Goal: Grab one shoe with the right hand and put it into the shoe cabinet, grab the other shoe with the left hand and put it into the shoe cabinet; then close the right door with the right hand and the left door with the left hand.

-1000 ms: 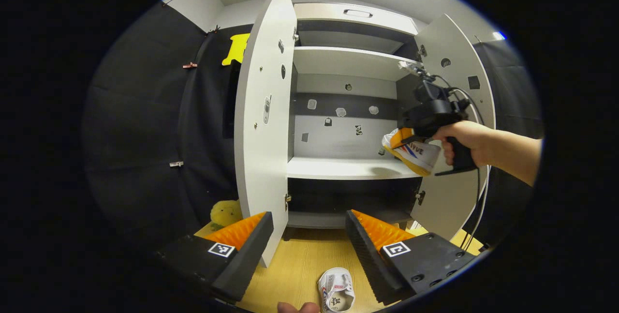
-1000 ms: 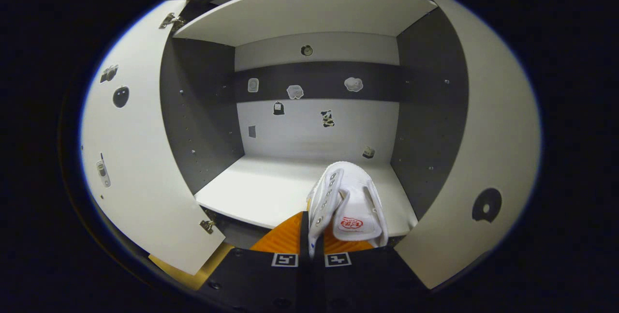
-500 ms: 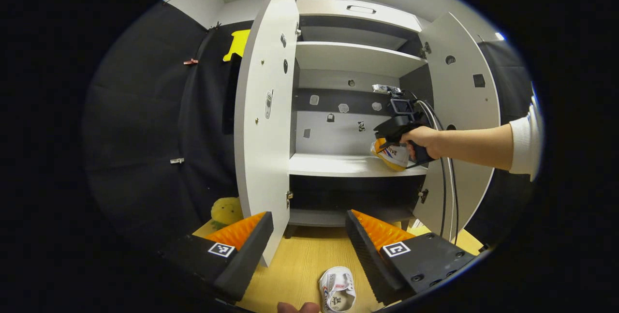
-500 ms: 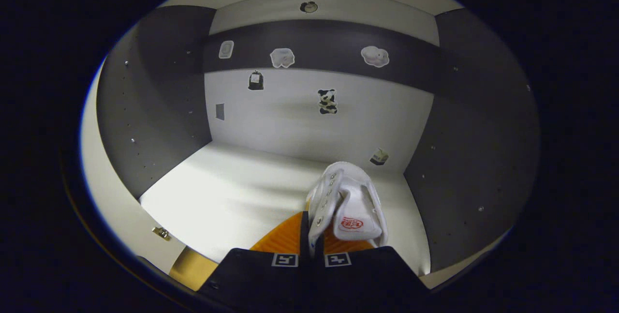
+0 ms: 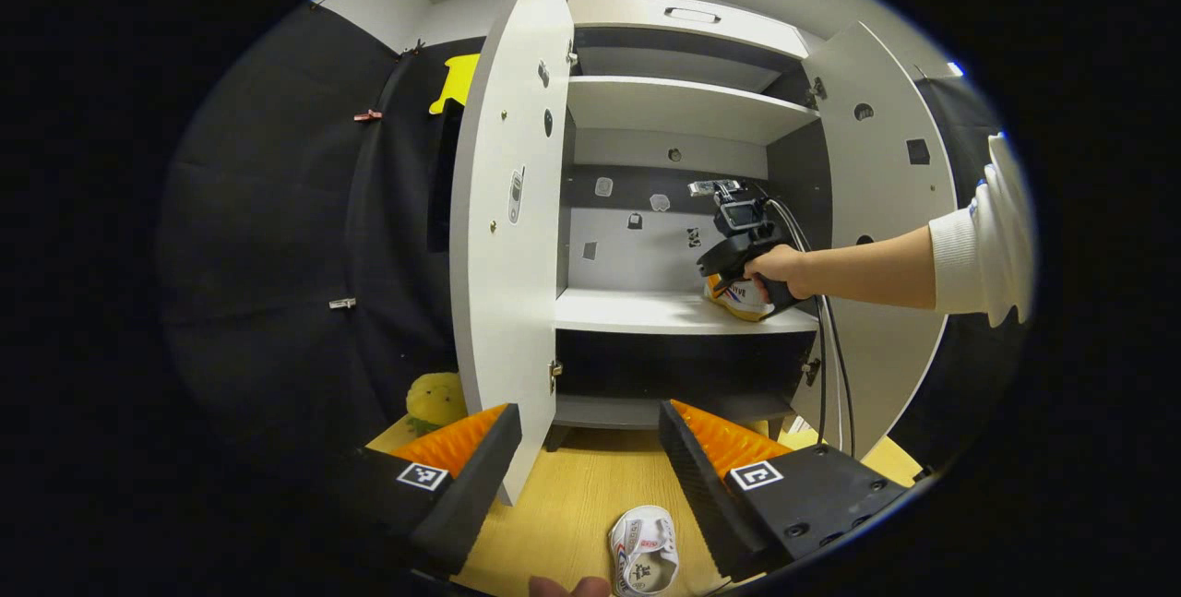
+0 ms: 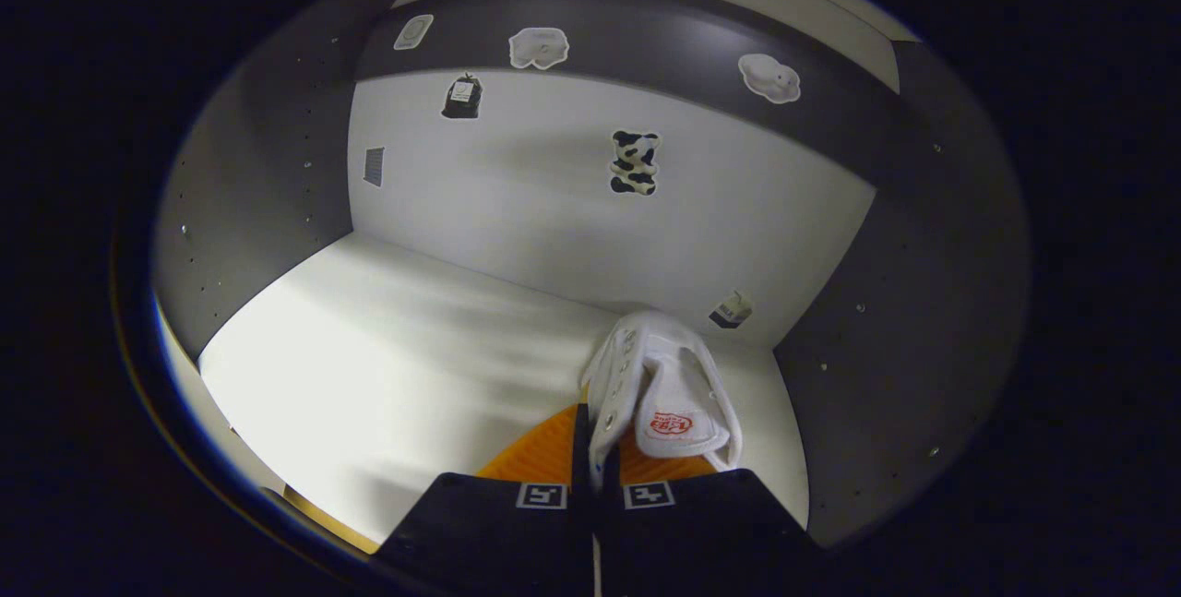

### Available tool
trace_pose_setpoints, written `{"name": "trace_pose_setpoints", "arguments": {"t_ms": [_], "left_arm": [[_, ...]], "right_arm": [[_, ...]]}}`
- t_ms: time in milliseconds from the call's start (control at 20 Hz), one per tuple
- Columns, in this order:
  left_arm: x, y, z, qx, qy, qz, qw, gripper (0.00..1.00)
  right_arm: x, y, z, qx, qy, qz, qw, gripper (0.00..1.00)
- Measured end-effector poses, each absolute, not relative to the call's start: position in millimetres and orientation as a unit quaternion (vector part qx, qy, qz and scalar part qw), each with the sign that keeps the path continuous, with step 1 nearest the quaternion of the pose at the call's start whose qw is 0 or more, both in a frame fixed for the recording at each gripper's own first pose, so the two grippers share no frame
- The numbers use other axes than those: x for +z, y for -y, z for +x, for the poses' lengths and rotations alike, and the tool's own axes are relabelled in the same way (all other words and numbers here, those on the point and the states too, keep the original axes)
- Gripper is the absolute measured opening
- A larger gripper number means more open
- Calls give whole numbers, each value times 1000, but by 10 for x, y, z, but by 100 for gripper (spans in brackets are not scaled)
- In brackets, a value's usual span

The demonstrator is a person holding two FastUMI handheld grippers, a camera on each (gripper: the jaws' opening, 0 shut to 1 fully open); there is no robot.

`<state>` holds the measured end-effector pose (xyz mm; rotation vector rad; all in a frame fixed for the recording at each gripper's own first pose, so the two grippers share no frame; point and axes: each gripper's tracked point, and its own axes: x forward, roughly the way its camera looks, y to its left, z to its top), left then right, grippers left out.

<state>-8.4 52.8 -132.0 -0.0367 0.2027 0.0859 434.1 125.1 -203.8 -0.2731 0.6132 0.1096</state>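
Observation:
In the right gripper view my right gripper (image 6: 595, 454) is shut on a white shoe (image 6: 666, 389), held deep inside the cabinet above its white middle shelf (image 6: 387, 339), near the right wall. The left gripper view shows that right gripper (image 5: 733, 265) and the hand on it, with the shoe (image 5: 738, 297) low at the shelf's right end. Whether the sole touches the shelf, I cannot tell. My left gripper (image 5: 590, 435) stands open above the wooden floor. The other white shoe (image 5: 643, 551) lies on the floor just below and between its fingers.
Both cabinet doors stand open: the left door (image 5: 507, 209) close ahead of my left gripper, the right door (image 5: 890, 173) behind the person's arm. A yellow plush toy (image 5: 434, 399) sits on the floor left of the cabinet. Cables (image 5: 835, 376) hang from the right gripper.
My right gripper has carried the shoe from the cabinet's mouth deep into the middle compartment and lower toward the shelf. The left gripper has barely moved.

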Motion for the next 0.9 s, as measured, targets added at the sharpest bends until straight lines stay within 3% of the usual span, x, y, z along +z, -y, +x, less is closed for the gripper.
{"name": "trace_pose_setpoints", "arguments": {"t_ms": [150, 300, 450, 500, 600, 900], "left_arm": [[-1329, -541, -72, 45, -102, -22, 994, 95], [-1324, -546, -78, 47, -100, -22, 994, 95], [-1302, -531, -98, 46, -91, -22, 995, 95], [-1294, -533, -110, 47, -88, -19, 995, 95], [-1300, -540, -136, 49, -87, -14, 995, 95], [-1461, -531, -215, 43, -95, 5, 995, 95]], "right_arm": [[-2006, -1247, 4299, 48, -302, -137, 942, 18], [-1916, -1288, 4191, 56, -297, -118, 946, 37], [-1752, -1352, 4056, 67, -282, -79, 954, 68], [-1659, -1367, 3986, 70, -271, -69, 958, 86], [-1485, -1376, 3874, 73, -247, -55, 965, 96], [-815, -1438, 3163, 97, -154, -2, 983, 98]]}}
